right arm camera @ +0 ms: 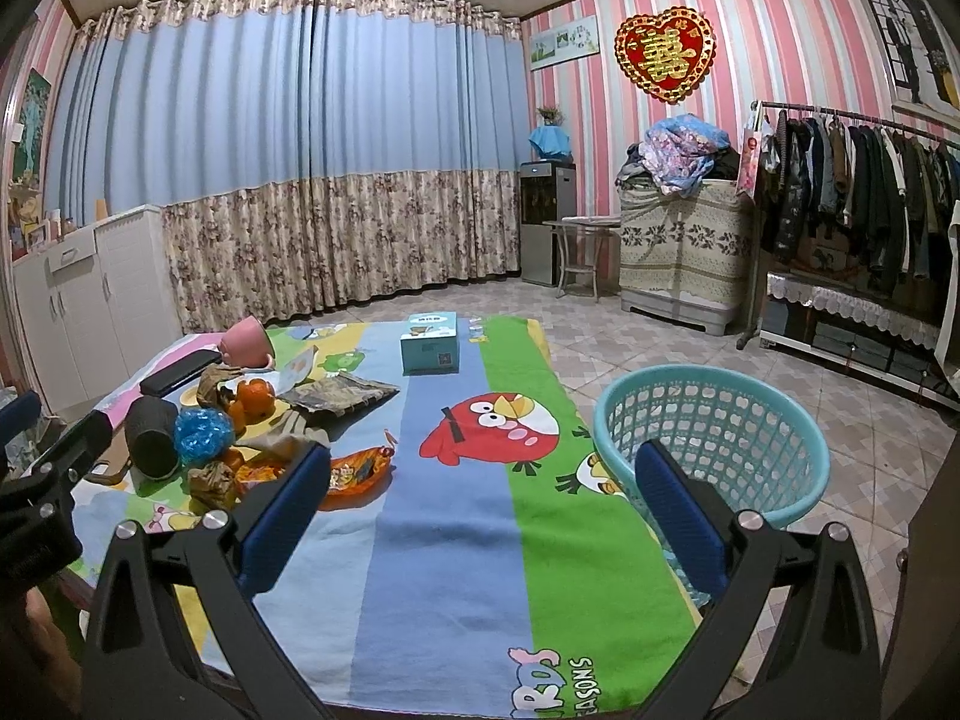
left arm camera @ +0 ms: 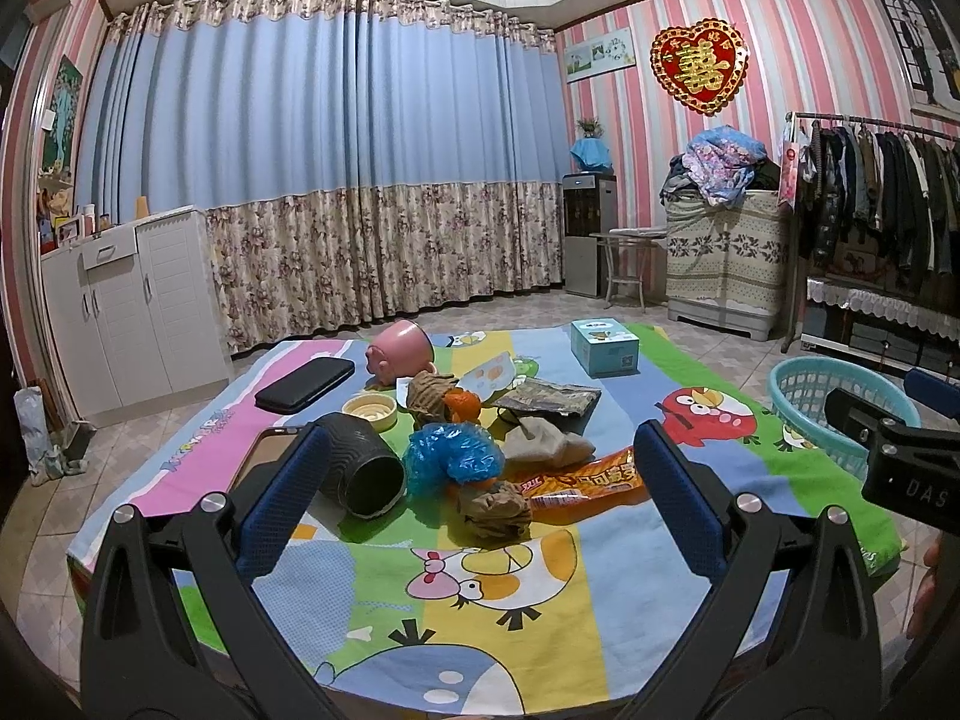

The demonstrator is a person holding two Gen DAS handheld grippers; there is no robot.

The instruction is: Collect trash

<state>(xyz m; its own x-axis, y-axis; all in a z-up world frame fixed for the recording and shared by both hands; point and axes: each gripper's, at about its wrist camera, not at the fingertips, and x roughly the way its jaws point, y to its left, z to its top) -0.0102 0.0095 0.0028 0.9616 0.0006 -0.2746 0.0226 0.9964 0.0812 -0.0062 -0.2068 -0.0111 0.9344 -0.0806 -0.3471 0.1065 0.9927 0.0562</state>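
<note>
Cartoon-cloth surface (left arm camera: 540, 630): my left tool (left arm camera: 480, 492) spread wide, empty; right tool (right arm camera: 483, 504) likewise. Orange wrapper (left arm camera: 591, 477) lies flat, long axis left-right.

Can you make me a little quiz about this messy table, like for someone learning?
1. True or false: the basket already has trash in it.
2. Which thing lies nearest the left gripper? A) tissue box B) brown paper ball C) pink pot
3. Fill in: both the left gripper and the right gripper are ____.

Key: 1 false, it looks empty. 2 B. 3 open.
</note>
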